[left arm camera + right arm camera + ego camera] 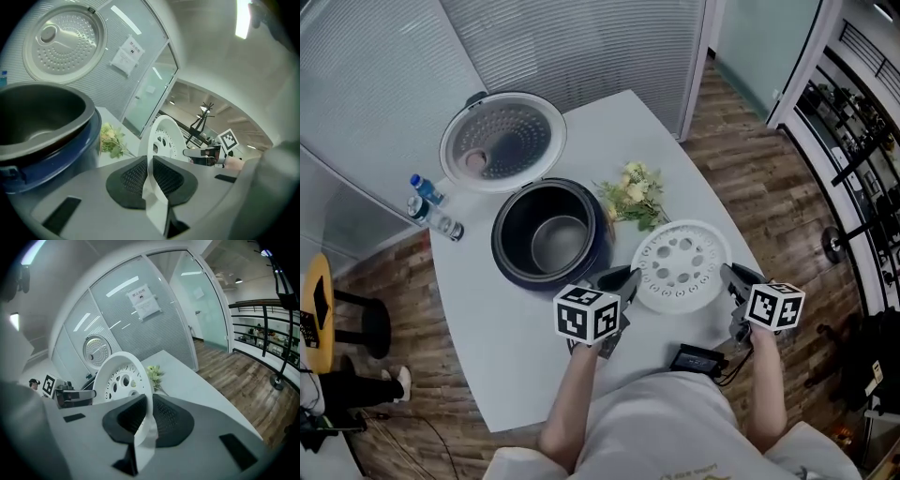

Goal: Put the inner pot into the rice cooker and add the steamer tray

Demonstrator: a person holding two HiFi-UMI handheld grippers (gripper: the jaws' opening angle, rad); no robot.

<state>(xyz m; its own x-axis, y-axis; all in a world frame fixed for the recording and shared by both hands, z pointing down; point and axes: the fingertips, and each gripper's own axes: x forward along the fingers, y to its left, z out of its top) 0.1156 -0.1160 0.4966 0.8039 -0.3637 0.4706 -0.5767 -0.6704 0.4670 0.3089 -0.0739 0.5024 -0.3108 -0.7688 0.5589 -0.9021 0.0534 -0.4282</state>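
On the white worktop [516,375], the inner pot [558,242] sits in the rice cooker [508,267]. Your left hand-held gripper [617,280] and right hand-held gripper [733,279] pinch the steamer tray [680,265] beside it. Next, lower it in flat.

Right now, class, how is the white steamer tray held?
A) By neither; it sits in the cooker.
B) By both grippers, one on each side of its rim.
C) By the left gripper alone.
B: the left gripper and the right gripper each clamp the rim of the steamer tray, on opposite sides.
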